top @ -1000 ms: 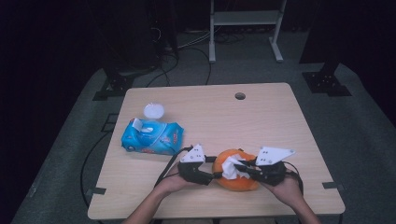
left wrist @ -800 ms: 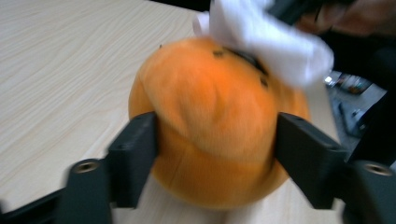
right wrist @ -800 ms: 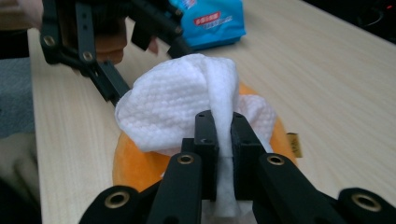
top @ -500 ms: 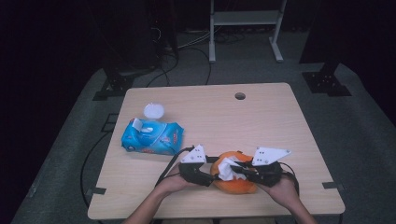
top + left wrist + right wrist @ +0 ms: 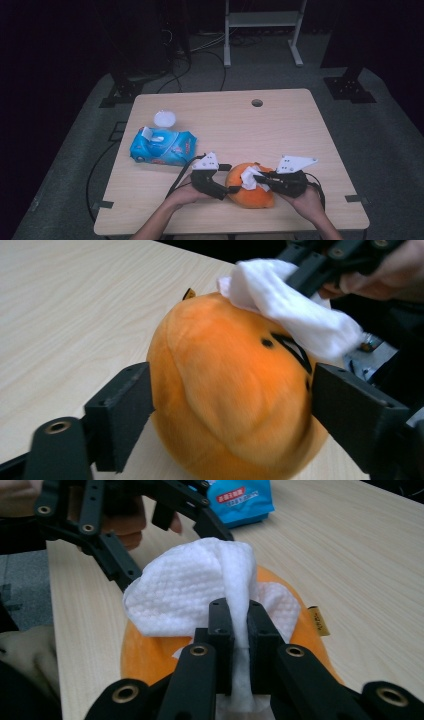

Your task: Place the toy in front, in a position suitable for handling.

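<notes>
Item: orange plush toy (image 5: 252,191), round and squat, with black stitched marks on its face and a small yellow tag at one side. It sat near the front edge of the wooden table (image 5: 300,130), between our two hands. We judged it light and very soft: it would dent under any squeeze and spring back, with a short-piled cover that offers grip and nothing breakable about it. Best hold, in our view, across the widest part of the body, low down, where the filling gives the pads something to bear on.

Left gripper (image 5: 224,177): jaws spread on either side of the toy, and they had just been opening; we could not tell whether the pads still brushed the fabric.

Right gripper (image 5: 260,176): pressed together on a white wet wipe (image 5: 200,592), thin, limp and quilted, draped over the toy's top.

Also present: blue wipes pack (image 5: 162,147), white lid (image 5: 164,119).
</notes>
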